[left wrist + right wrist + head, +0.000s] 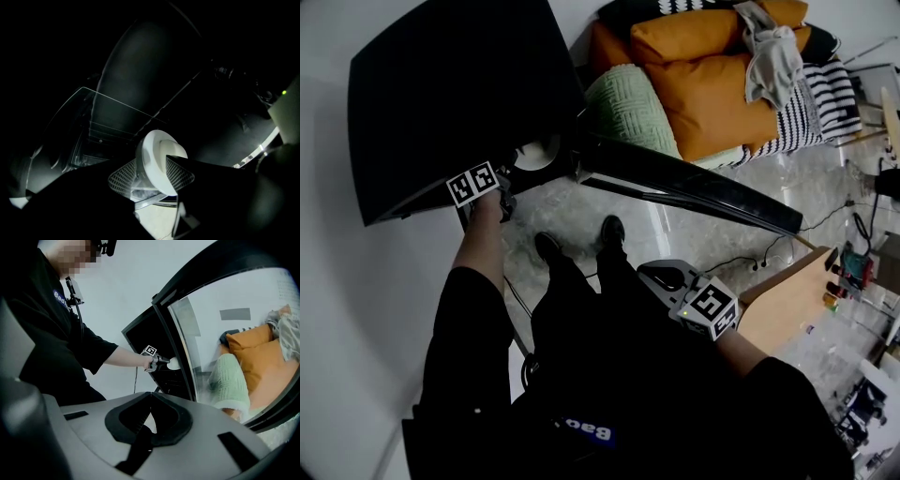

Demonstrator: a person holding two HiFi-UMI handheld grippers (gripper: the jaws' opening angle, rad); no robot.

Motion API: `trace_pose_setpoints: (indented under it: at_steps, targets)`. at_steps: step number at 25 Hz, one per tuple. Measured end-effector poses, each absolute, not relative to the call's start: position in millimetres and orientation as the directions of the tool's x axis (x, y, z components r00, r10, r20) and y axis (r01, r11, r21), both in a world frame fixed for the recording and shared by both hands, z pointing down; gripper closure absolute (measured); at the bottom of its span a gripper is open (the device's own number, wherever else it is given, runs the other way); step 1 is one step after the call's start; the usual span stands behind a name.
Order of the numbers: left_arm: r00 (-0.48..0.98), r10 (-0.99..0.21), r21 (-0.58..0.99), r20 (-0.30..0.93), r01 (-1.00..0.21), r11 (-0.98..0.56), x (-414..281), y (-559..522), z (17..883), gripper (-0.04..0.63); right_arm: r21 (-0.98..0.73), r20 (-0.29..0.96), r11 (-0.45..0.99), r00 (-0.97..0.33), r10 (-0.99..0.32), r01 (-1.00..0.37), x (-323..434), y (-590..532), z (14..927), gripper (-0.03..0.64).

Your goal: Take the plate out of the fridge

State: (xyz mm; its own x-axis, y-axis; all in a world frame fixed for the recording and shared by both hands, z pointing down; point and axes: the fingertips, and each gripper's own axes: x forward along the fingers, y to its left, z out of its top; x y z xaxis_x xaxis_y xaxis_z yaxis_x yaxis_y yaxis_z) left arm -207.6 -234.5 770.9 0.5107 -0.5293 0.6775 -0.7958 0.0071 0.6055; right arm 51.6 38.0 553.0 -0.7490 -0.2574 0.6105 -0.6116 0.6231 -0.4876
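One smooth round white plate [161,151] clamped edge-on between the left gripper [153,171]'s two mesh-textured fingers [123,178], at the glossy black fridge [441,94] mouth, 10 o'clock in head view. Right gripper [151,394]: fingers pressed together, nothing held, 5 o'clock.

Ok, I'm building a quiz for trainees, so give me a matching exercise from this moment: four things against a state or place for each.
Things:
1 plate
2 right gripper
3 fridge door
4 green cushion

States:
A open
B beside orange cushion
C shut, empty
D clamped in left gripper

Pairs: 1-D, 2-C, 3-A, 4-B
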Motion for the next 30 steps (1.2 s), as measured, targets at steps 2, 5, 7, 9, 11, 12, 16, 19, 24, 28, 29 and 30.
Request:
trace_pose_setpoints:
  at_steps: [2, 5, 7, 9, 11, 12, 16, 19, 24, 28, 29, 30]
  targets:
    - [0.514, -0.53, 0.615, 0.675, -0.788, 0.02, -207.6, -234.6, 771.7, 0.407, -0.489, 0.612, 0.62, -0.748, -0.258, -0.614, 53.1, 37.0, 553.7, 0.609]
    - [0.521, -0.536, 0.637, 0.664, -0.77, 0.041, -207.6, -233.9, 771.3, 0.407, -0.495, 0.612, 0.614, -0.748, -0.256, -0.615, 53.9, 35.9, 554.0, 0.609]
    - [0.527, -0.541, 0.652, 0.656, -0.756, 0.055, -207.6, -233.3, 770.8, 0.407, -0.497, 0.613, 0.613, -0.748, -0.253, -0.614, 54.1, 35.5, 554.8, 0.609]
    - [0.532, -0.545, 0.667, 0.648, -0.742, 0.069, -207.7, -232.7, 770.4, 0.408, -0.499, 0.615, 0.611, -0.748, -0.25, -0.615, 54.5, 35.6, 555.5, 0.609]
    - [0.536, -0.549, 0.68, 0.641, -0.728, 0.083, -207.7, -232.1, 770.1, 0.41, -0.501, 0.615, 0.609, -0.748, -0.249, -0.615, 54.7, 35.8, 555.5, 0.609]
    - [0.538, -0.551, 0.687, 0.637, -0.721, 0.09, -207.7, -231.8, 770.0, 0.411, -0.501, 0.616, 0.609, -0.748, -0.249, -0.615, 54.8, 35.8, 555.4, 0.609]
    - [0.547, -0.558, 0.712, 0.624, -0.693, 0.117, -207.8, -230.9, 770.0, 0.411, -0.503, 0.615, 0.61, -0.749, -0.245, -0.613, 54.1, 34.5, 555.7, 0.609]
    - [0.553, -0.563, 0.73, 0.614, -0.67, 0.138, -208.1, -230.3, 770.3, 0.433, -0.508, 0.613, 0.61, -0.753, -0.24, -0.608, 52.6, 33.9, 555.6, 0.609]
    - [0.564, -0.572, 0.759, 0.596, -0.628, 0.173, -208.5, -229.5, 770.7, 0.476, -0.513, 0.613, 0.616, -0.757, -0.225, -0.598, 48.7, 34.2, 556.9, 0.609]
    - [0.569, -0.579, 0.777, 0.584, -0.599, 0.194, -207.5, -228.5, 769.5, 0.499, -0.509, 0.615, 0.624, -0.757, -0.218, -0.593, 46.6, 34.6, 557.9, 0.609]
    - [0.569, -0.581, 0.779, 0.582, -0.595, 0.197, -206.8, -228.0, 768.6, 0.503, -0.508, 0.616, 0.626, -0.757, -0.217, -0.592, 46.3, 34.6, 558.3, 0.609]
    - [0.567, -0.584, 0.78, 0.581, -0.594, 0.199, -206.0, -227.4, 767.9, 0.513, -0.507, 0.617, 0.628, -0.757, -0.215, -0.591, 45.9, 34.6, 558.7, 0.609]
